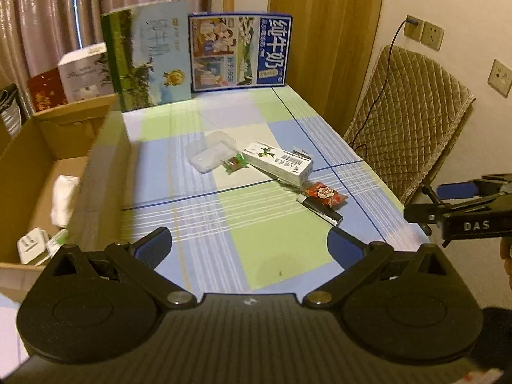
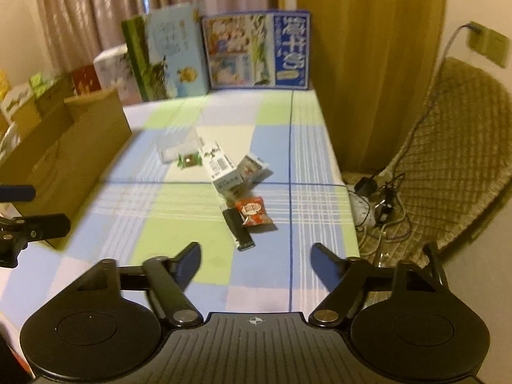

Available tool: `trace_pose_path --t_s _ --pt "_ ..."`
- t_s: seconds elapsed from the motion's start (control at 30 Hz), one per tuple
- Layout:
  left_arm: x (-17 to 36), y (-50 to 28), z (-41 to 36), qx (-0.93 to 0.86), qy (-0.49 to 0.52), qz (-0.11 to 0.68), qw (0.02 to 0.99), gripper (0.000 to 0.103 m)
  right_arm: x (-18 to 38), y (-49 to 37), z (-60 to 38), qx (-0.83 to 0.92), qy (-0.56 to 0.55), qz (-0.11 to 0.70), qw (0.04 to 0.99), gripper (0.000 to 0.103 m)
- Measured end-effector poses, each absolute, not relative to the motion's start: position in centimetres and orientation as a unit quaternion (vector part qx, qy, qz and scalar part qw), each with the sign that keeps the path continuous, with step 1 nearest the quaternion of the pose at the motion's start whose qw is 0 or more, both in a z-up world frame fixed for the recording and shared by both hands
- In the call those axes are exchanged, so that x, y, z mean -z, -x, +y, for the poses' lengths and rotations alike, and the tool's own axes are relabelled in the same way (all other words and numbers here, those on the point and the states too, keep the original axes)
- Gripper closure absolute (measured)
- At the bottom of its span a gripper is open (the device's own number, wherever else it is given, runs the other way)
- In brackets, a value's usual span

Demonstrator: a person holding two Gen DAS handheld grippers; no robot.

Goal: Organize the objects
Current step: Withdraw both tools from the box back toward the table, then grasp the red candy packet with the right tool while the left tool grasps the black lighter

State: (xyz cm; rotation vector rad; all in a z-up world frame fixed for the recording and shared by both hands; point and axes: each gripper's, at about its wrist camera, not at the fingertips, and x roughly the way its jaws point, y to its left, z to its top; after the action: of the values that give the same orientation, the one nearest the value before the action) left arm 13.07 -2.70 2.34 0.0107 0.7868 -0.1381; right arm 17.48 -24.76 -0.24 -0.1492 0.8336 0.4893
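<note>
Both my grippers, left [image 1: 249, 243] and right [image 2: 256, 252], hang wide and empty short of the red snack packet [image 2: 253, 215], black bar [image 2: 238, 228] touching its left, long axis toward me, right gripper seemingly nearer.

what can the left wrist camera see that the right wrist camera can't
Only the left wrist view looks inside the cardboard box, showing white items there. Only the right wrist view shows the cables on the chair seat. Both show the white carton, red snack packet, black bar, clear container, and each open tool.
</note>
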Motion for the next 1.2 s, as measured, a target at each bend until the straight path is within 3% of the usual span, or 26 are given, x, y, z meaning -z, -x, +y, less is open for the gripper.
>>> trace_pose_path --t_s 0.17,0.27,0.7,1.2 --pt "0.1 -16.1 -3.6 0.079 0.003 0.400 0.913 0.001 2.5 -21.1 -23.9 -0.260 0.086 0.417 0.867 0.058" --pt "1.5 -17.7 -3.9 0.077 -0.001 0.408 0.910 0.001 3.9 -23.3 -23.1 -0.275 0.085 0.425 0.858 0.064" --pt "6.3 -21.4 -3.5 0.078 0.006 0.437 0.896 0.001 10.4 -30.0 -19.1 -0.287 0.126 0.454 0.834 0.068" --pt "6.9 -19.7 -1.6 0.076 0.030 0.439 0.895 0.001 10.5 -26.4 -17.5 -0.323 0.077 0.518 0.788 0.075"
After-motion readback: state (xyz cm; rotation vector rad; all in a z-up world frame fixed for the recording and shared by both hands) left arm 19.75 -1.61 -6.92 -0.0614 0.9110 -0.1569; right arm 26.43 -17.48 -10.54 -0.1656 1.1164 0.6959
